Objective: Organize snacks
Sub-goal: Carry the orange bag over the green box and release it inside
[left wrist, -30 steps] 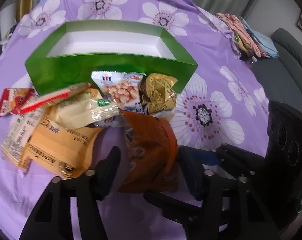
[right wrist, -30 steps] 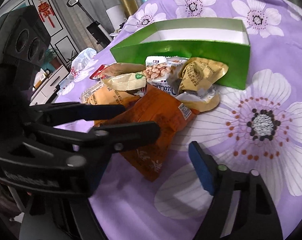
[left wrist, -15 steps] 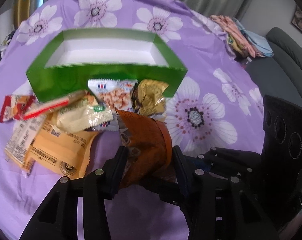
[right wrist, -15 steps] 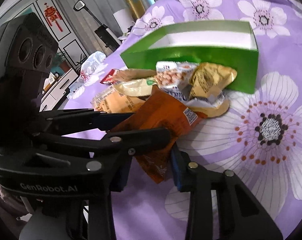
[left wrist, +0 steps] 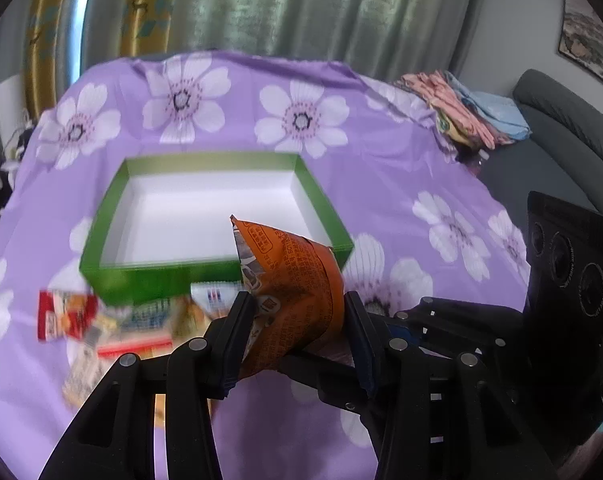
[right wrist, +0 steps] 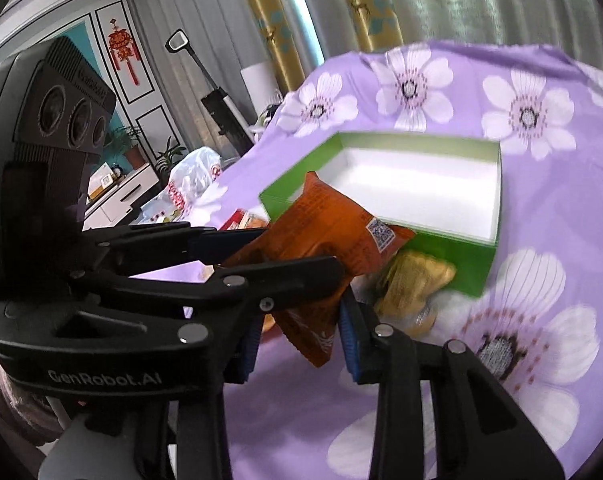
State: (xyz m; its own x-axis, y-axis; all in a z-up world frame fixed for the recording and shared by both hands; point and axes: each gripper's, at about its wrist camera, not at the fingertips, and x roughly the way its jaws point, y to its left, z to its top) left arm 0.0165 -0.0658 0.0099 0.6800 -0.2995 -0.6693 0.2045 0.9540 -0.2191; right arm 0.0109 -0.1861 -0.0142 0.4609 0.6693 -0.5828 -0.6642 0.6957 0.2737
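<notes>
My left gripper point(left wrist: 297, 320) is shut on an orange snack bag point(left wrist: 293, 280) and holds it up in the air in front of the green box point(left wrist: 113, 280). My right gripper point(right wrist: 301, 332) is shut on the lower corner of the same orange snack bag point(right wrist: 333, 236). The green box point(right wrist: 453, 256) has a white, empty inside. The left gripper's arm point(right wrist: 221, 272) crosses the right wrist view from the left. Several snack packets point(left wrist: 113, 328) lie on the purple cloth in front of the box, among them a yellow packet point(right wrist: 417, 280).
The purple flowered cloth point(left wrist: 401, 184) covers a round table. Folded cloths point(left wrist: 473, 120) lie at its far right edge, by a grey chair point(left wrist: 561, 128). A white plastic bag point(right wrist: 193, 180) lies off the table's left side. Curtains hang behind.
Both grippers have closed on the orange bag and lifted it off the cloth, up toward the box. One second ago both were open around it.
</notes>
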